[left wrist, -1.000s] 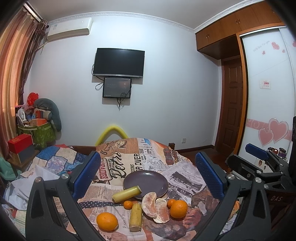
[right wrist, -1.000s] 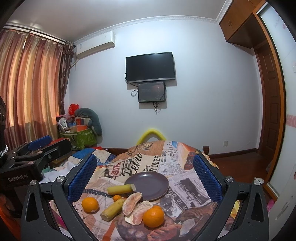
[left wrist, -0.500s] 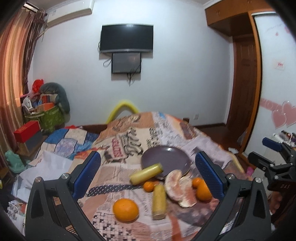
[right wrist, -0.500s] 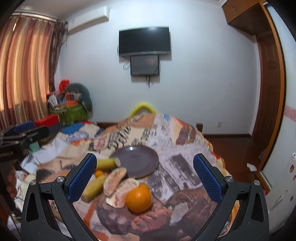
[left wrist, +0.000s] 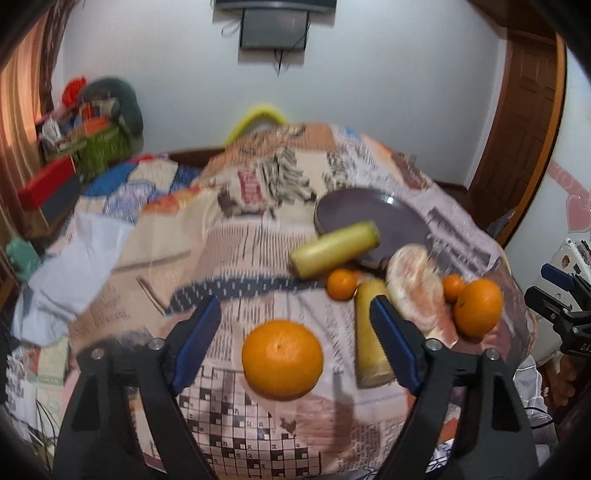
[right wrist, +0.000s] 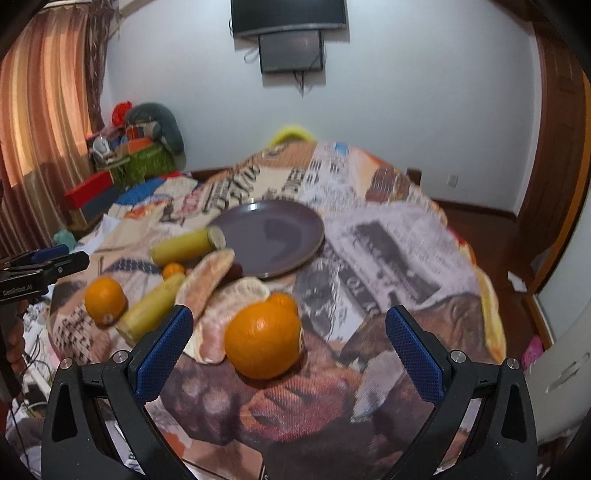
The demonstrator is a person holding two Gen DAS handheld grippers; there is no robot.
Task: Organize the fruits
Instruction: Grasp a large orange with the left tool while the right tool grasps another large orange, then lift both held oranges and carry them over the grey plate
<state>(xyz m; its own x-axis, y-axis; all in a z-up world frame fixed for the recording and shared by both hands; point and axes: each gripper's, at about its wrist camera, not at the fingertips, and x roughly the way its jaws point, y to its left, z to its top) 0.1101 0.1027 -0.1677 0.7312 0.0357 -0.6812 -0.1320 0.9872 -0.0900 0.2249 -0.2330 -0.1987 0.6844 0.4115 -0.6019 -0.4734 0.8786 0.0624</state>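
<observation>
Jaws wide apart on the left gripper (left wrist: 295, 332), framing a large orange (left wrist: 282, 355) on the newspaper-print tablecloth (left wrist: 236, 240) without touching it. Jaws likewise spread on the right gripper (right wrist: 290, 345), hanging over a second large orange (right wrist: 263, 335) set nearer its left finger, not gripped.

Two yellow sugarcane-like sticks among the fruit: one (left wrist: 335, 249) lying across, long axis rising to the right, cut end over the rim of the purple plate (left wrist: 391, 214); the other (left wrist: 369, 334) lying roughly away from the left camera, partly hidden behind the left gripper's right finger. Seen from the right wrist, the first stick (right wrist: 188, 245) pointing its cut end at the plate (right wrist: 273, 240), the second (right wrist: 151, 308) slanting up to the right.

Nothing inside the plate; only the stick's end overlapping its edge.

Peeled pomelo segments (left wrist: 415, 288) between the second stick and the right-hand orange, one leaning over the plate's near rim. Small mandarin (left wrist: 341, 283) tucked between the two sticks, another small one (left wrist: 453, 288) touching the big orange at the right. Motion blur over much of the left view.

Beyond the table: wall-mounted TV (right wrist: 288, 16), striped curtain (right wrist: 40, 110), green basket of clutter (right wrist: 142, 162), red box (right wrist: 90, 188), wooden door (left wrist: 524, 122).
</observation>
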